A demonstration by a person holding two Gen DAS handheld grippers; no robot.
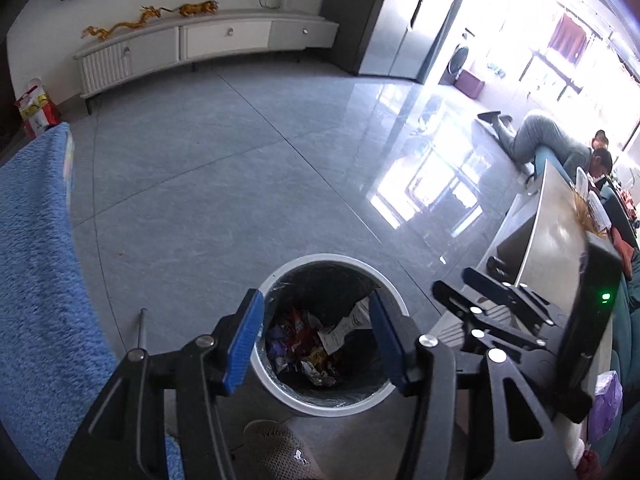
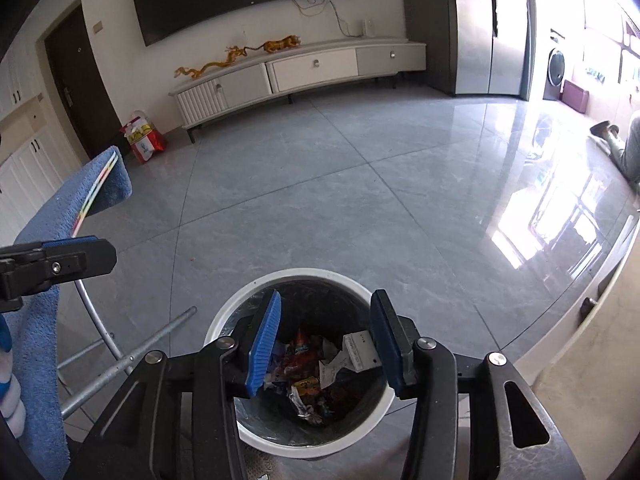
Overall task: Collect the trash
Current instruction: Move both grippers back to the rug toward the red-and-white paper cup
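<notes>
While claws [image 1: 316, 340] gape, bin [image 1: 280, 390] sits below.

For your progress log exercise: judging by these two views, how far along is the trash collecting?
Done: wrappers and crumpled paper already lie inside the lined bin. In hand: nothing; the left gripper and right gripper hang open over the bin, empty. Left: no loose trash shows on the visible floor, so little appears to remain.

Both wrist views look steeply down into one bin [image 1: 332, 400].
</notes>
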